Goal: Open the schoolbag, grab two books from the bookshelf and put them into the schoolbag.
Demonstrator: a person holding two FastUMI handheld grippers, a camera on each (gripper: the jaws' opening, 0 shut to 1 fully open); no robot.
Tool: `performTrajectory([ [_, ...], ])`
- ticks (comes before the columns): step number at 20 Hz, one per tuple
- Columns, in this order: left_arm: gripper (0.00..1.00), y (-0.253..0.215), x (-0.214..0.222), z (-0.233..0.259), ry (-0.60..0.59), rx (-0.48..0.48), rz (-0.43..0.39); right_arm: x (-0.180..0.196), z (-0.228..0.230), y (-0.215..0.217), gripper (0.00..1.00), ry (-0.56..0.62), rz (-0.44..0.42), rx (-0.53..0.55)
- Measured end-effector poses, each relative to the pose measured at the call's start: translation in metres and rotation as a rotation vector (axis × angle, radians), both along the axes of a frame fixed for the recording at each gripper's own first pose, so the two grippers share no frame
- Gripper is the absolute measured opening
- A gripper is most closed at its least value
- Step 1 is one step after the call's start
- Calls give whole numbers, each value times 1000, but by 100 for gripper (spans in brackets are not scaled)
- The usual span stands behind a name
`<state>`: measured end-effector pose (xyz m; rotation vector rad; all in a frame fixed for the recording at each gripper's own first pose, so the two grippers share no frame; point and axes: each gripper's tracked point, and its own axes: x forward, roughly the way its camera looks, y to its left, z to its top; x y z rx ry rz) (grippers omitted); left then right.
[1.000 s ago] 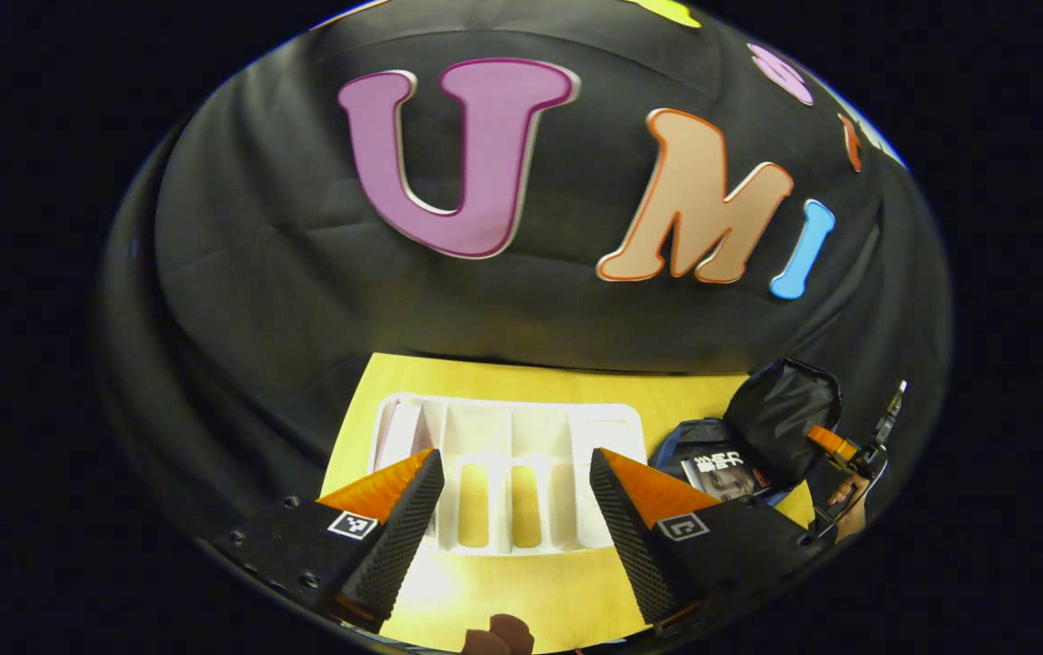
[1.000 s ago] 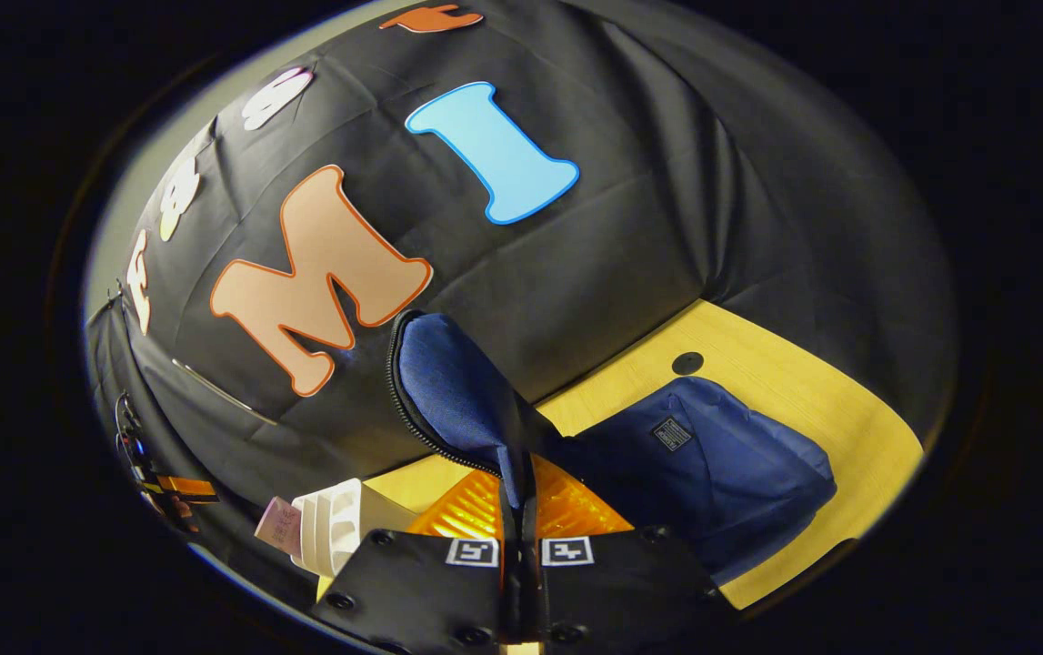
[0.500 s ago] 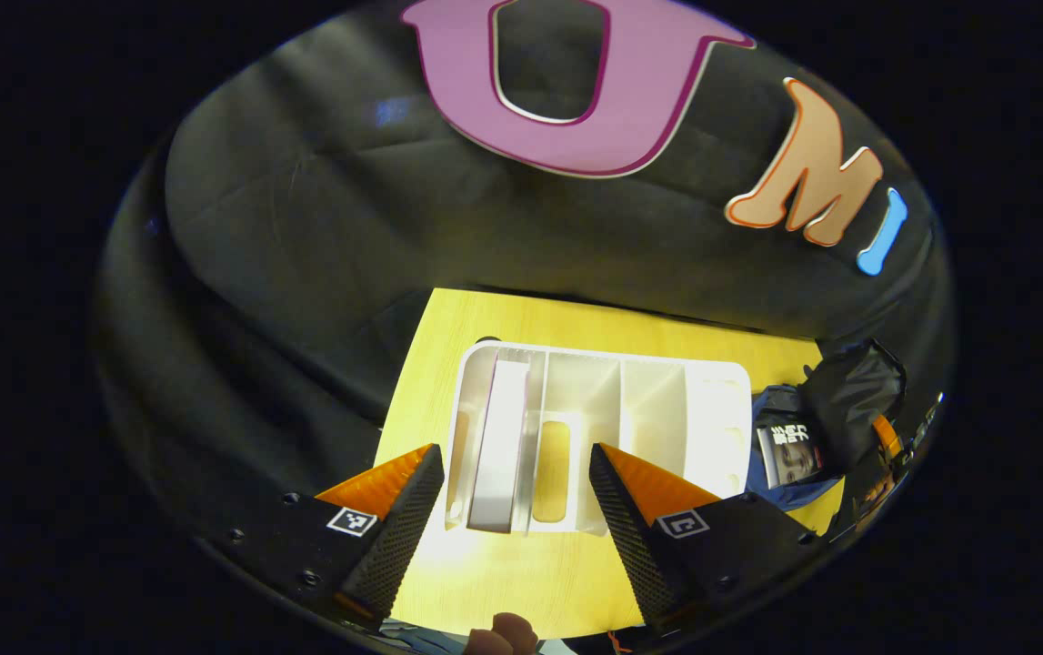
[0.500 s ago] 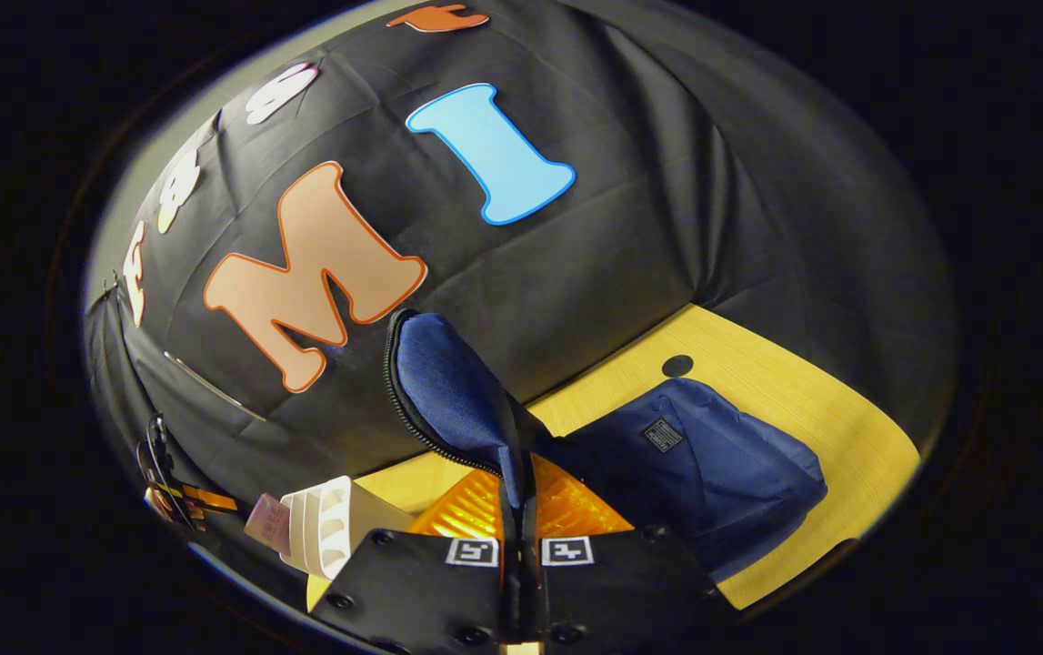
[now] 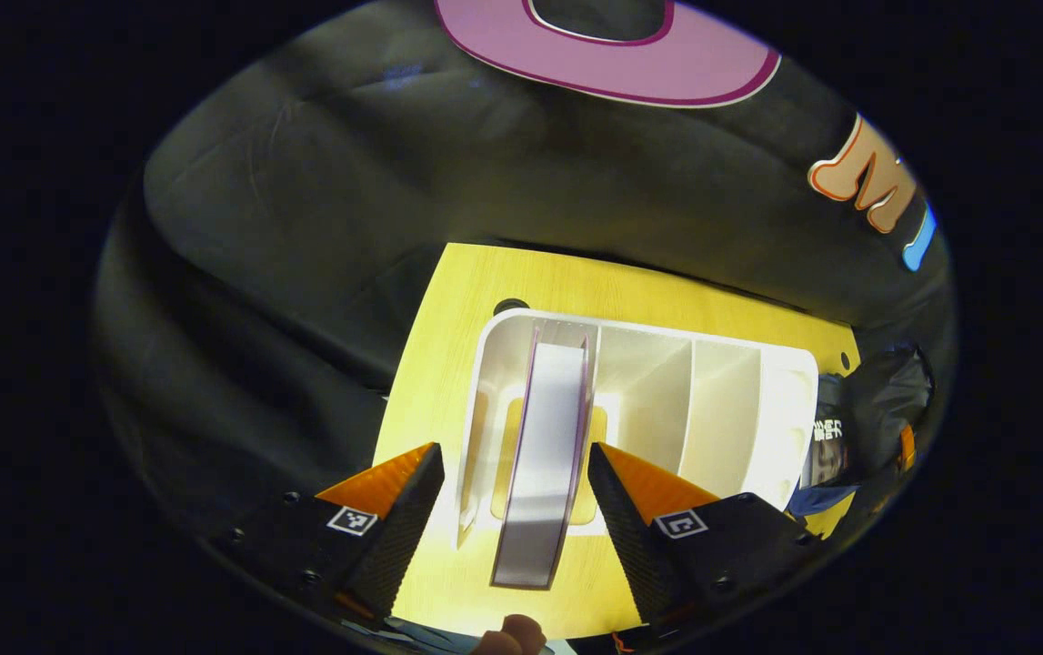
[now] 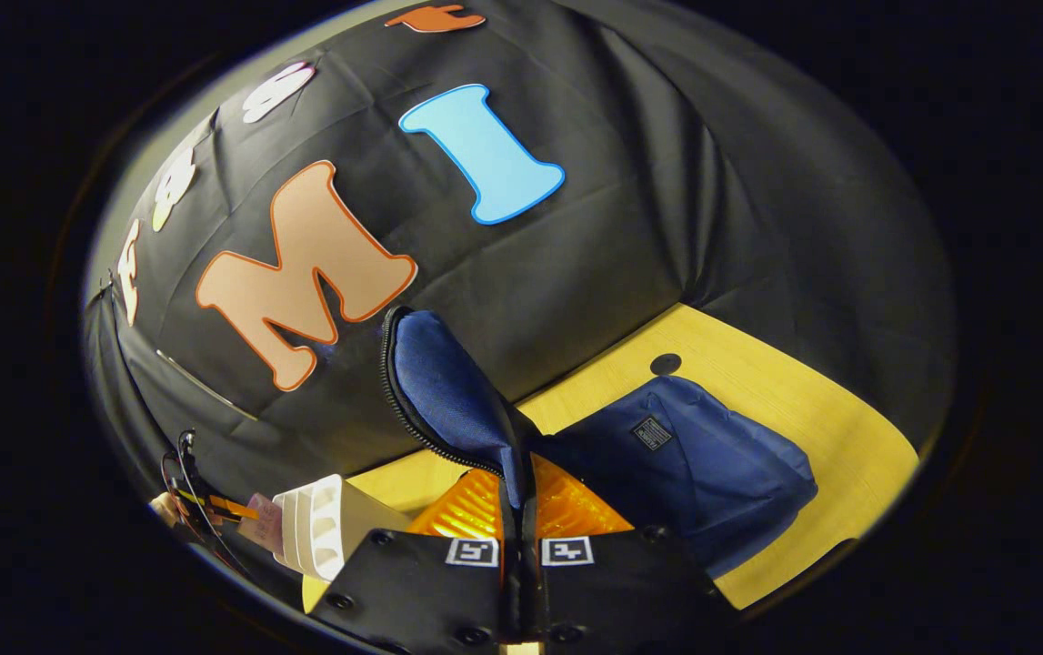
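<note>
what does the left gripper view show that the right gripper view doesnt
Left gripper view: the inside of the white bookshelf from above, its dividers, and a book standing in a left slot, lined up between the open jaws of the left gripper. A printed cover peeks from the open schoolbag at the right edge.

Right gripper view: the right gripper shut on the schoolbag's raised blue flap, with the zipper edge and the bag's body lying on the table.

Both: the yellow table, the bookshelf, the schoolbag.
</note>
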<state>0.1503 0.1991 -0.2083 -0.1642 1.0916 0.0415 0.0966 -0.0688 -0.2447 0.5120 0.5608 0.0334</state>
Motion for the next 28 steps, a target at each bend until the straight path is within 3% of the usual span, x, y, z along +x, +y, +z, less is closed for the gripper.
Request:
performTrajectory([
  [5,93,-6,-1,-16,49,-11,-16,-1,0,-2,4,3,-7,5],
  [10,80,-4,-4,-36,112,14,-29,-2,-3,-6,4,6,-12,10],
  [13,69,-1,-7,-41,153,21,-10,-3,-4,-6,4,8,-14,12],
  [16,39,-3,-8,-47,173,31,-17,-1,-5,-5,4,8,-14,11],
  [28,36,-4,-6,-22,129,43,-42,2,-7,-3,4,14,-8,9],
])
